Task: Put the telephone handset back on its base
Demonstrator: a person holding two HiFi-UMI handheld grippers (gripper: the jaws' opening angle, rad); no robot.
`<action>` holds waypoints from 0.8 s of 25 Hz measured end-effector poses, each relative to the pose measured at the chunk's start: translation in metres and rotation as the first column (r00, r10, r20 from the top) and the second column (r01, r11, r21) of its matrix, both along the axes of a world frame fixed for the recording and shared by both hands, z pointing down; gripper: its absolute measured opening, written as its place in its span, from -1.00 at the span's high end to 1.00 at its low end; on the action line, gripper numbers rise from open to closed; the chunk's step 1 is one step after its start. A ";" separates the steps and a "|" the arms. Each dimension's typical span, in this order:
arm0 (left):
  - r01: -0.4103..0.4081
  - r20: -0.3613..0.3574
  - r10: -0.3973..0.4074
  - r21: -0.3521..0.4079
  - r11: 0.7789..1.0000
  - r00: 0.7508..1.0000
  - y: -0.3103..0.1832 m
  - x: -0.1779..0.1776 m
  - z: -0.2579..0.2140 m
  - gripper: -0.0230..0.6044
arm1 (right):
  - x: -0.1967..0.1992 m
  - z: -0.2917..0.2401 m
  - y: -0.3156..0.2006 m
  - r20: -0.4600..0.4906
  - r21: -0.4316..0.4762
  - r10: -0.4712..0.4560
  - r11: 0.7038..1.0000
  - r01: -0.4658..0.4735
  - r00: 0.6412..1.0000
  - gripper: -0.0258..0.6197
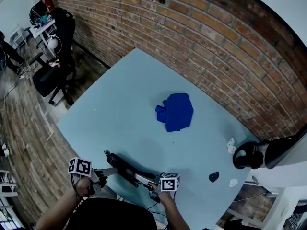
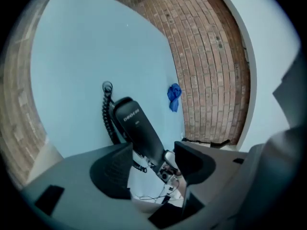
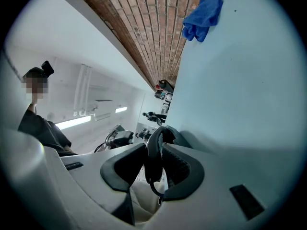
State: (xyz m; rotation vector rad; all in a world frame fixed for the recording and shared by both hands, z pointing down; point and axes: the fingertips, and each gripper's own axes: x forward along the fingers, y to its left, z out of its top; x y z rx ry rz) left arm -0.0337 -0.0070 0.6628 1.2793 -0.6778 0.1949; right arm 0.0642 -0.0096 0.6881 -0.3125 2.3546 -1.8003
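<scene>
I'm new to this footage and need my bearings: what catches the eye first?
A black telephone handset is at the near edge of the blue table, one end clamped by the right gripper, the left gripper open beside it. Beyond it, a crumpled blue cloth lies mid-table, with a brick wall behind.

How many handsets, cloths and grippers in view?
telephone handset: 1
blue cloth: 1
grippers: 2 (left gripper, right gripper)
Total: 4

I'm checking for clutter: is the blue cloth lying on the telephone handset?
No, the blue cloth lies alone on the table, well apart from the handset.
</scene>
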 end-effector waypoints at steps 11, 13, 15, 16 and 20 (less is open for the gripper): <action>-0.088 0.288 0.040 0.156 0.984 0.957 -0.018 -0.088 0.024 0.06 | -0.003 0.000 -0.004 -0.055 -0.137 0.089 0.986 -0.096 0.995 0.56; -0.057 0.262 0.017 0.146 0.988 0.965 -0.024 -0.092 0.030 0.06 | -0.002 0.001 -0.008 -0.070 -0.147 0.106 0.982 -0.115 0.992 0.56; -0.049 0.253 0.013 0.135 0.990 0.967 -0.030 -0.095 0.039 0.06 | 0.001 0.001 -0.013 -0.099 -0.147 0.125 0.979 -0.139 0.987 0.56; -0.056 0.250 0.023 0.127 0.990 0.968 -0.032 -0.094 0.043 0.06 | 0.002 0.001 -0.014 -0.118 -0.142 0.139 0.978 -0.155 0.983 0.56; -0.154 0.218 0.129 0.106 0.982 0.967 -0.038 -0.079 0.054 0.06 | 0.008 0.002 -0.017 -0.173 -0.143 0.208 0.962 -0.234 0.963 0.55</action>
